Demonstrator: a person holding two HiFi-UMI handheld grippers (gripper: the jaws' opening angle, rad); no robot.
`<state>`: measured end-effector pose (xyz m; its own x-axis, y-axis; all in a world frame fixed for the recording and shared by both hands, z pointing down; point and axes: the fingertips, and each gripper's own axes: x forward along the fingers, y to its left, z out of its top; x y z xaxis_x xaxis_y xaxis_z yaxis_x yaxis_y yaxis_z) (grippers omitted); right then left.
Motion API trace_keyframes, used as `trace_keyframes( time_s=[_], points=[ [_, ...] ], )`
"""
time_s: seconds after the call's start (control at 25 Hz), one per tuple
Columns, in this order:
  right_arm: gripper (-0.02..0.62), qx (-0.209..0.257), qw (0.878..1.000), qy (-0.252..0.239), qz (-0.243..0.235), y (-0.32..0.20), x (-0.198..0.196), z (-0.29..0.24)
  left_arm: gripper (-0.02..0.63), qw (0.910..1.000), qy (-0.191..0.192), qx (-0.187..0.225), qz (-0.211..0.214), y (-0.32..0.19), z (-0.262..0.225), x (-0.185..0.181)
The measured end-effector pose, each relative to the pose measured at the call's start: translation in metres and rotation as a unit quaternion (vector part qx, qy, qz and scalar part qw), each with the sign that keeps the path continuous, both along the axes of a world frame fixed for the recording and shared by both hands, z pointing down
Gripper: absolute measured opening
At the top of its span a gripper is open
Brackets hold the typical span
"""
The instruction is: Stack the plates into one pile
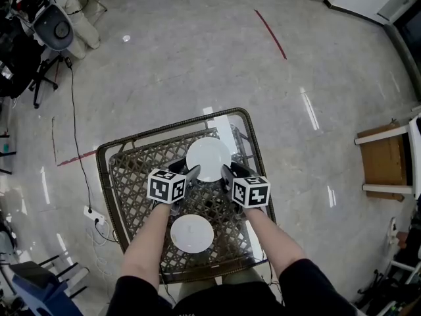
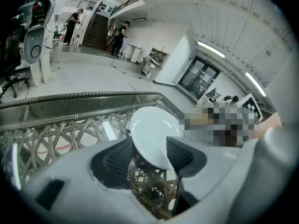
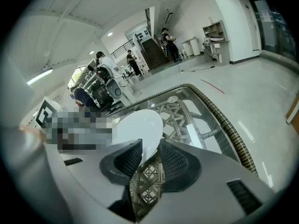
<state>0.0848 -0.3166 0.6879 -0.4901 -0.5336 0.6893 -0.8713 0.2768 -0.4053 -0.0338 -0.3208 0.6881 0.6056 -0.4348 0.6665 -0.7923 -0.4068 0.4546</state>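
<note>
The far plate (image 1: 208, 158), white and round, sits toward the far side of the table (image 1: 103, 183), a wicker frame with a lattice under a clear top. The near plate (image 1: 192, 234), also white, lies apart from it at the table's near edge, between the person's two forearms.

The left gripper (image 1: 189, 174) is at the far plate's left rim. Its own view shows its jaws standing wide, with the rim reaching in between the two ribbed pads (image 2: 117, 157) and not clamped by them. The right gripper (image 1: 227, 175) is at the same plate's right rim. Its jaws stand narrower, and the plate's edge runs down into the gap against the left-hand pad, while a strip of lattice shows between the edge and the other pad, so the rim is not pinched. Both grippers angle downward toward the table.

Around the table is a pale, glossy floor with a red tape line (image 1: 270, 35) far off. A wooden chair (image 1: 383, 162) stands well to the right, an office chair (image 1: 52, 28) at the far left, and a power strip (image 1: 94, 214) lies on the floor just left of the table.
</note>
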Motion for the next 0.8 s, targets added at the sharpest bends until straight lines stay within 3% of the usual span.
trace_keyframes(
  time_s=[0.8],
  points=[
    [0.121, 0.025, 1.000, 0.005, 0.001, 0.044, -0.013, -0.029, 0.238, 0.9994, 0.002, 0.035, 0.002, 0.041, -0.032, -0.012]
  ],
)
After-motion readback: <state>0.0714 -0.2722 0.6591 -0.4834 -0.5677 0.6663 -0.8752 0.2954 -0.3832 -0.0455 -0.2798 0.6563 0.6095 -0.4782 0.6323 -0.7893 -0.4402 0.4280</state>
